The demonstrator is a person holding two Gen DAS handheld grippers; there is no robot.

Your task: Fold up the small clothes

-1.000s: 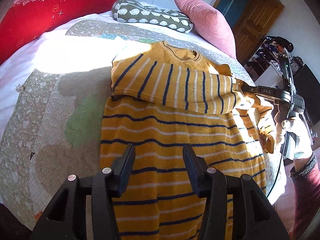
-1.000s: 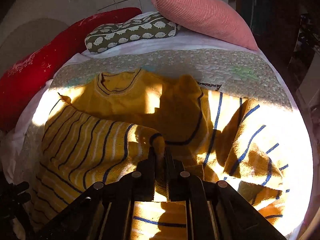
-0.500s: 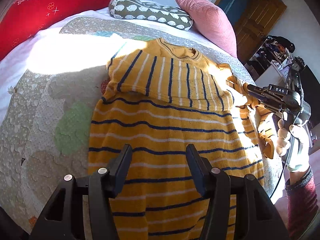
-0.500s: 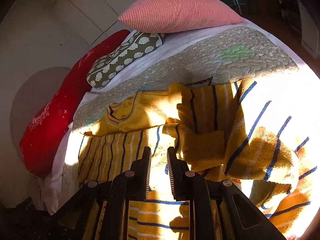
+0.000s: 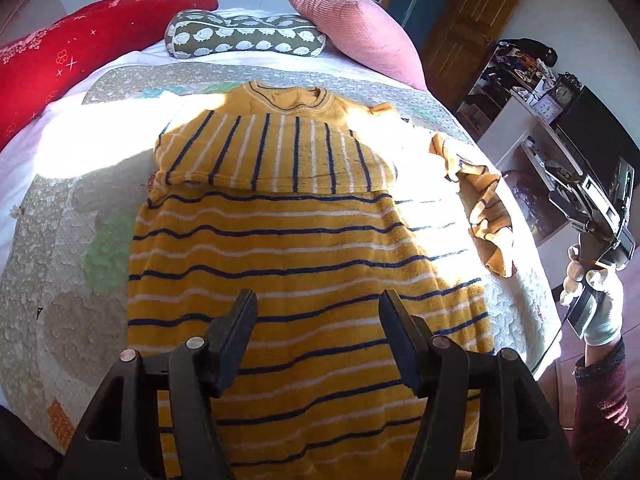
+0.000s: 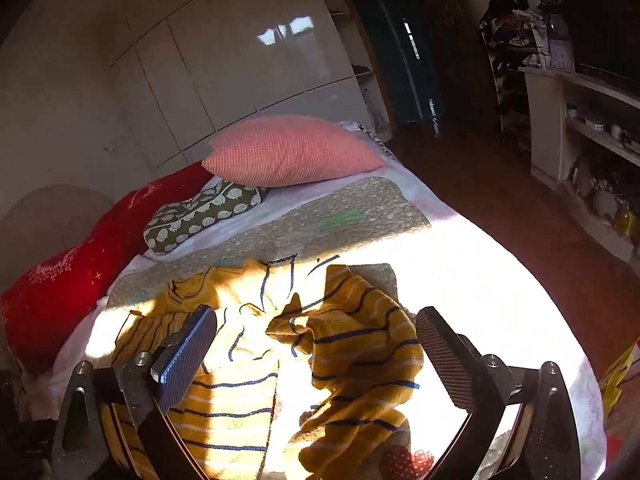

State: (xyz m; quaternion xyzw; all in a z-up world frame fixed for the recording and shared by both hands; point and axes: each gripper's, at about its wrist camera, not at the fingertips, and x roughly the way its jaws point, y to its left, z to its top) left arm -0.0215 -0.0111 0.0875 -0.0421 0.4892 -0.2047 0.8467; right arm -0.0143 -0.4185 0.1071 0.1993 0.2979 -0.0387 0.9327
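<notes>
Striped yellow sweater [image 5: 304, 264] laid flat on the quilt [image 5: 60, 264], hem nearest the left gripper [image 5: 318, 312] and collar farthest from it. One sleeve [image 5: 276, 156] lies folded across the chest, well ahead of the left gripper's tips. The other sleeve [image 6: 360, 344] lies bunched at the sweater's edge, directly ahead of the right gripper [image 6: 316, 332] and between its fingers' lines of sight.

Left gripper: jaws apart, holding nothing, poised above the lower body of the sweater. Right gripper: jaws wide apart, holding nothing; in the left view it appears well off the bed's edge, beyond the bunched sleeve.

Step in hand, as judged: first sleeve fold done; second sleeve not yet folded. The next move likely calls for the right gripper to close on the bunched sleeve near its cuff and carry it across the chest, over the first sleeve, with the left gripper free to steady the body. Pillows [image 5: 352, 28] lie past the collar.
</notes>
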